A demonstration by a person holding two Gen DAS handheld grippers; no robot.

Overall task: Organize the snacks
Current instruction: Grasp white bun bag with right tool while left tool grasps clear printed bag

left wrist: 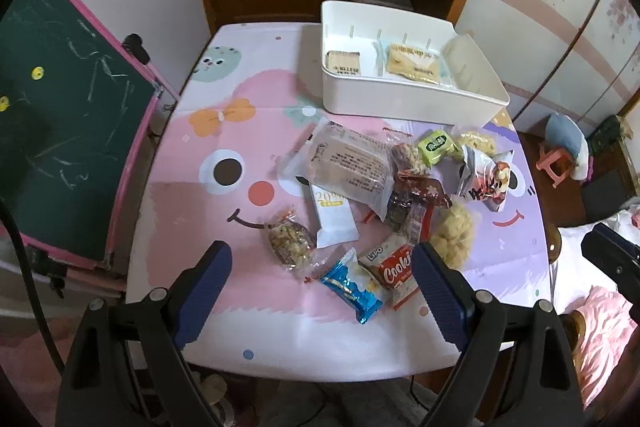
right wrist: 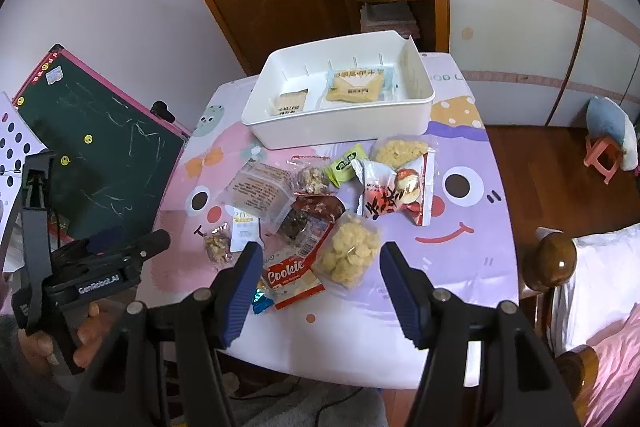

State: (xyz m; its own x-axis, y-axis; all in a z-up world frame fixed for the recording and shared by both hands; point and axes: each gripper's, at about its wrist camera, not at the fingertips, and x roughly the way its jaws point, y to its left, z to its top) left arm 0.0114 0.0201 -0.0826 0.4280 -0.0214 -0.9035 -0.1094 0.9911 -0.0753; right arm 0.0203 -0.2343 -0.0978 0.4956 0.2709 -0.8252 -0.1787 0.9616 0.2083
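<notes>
1. Your counter (left wrist: 192, 163) has a pink and purple smiley cloth on it.
2. A white box (right wrist: 340, 119) sits at the far side, with two snack packs lying inside.
3. The snacks (left wrist: 384, 187) lie in a loose pile in the middle, near the box but outside it.
4. Your left gripper (left wrist: 322, 285) hangs over the blue pack (left wrist: 352, 285), fingers wide apart and empty.
5. Your right gripper (right wrist: 316, 287) hangs over the cookie pack (right wrist: 294, 277), fingers apart, gripping nothing.
</notes>
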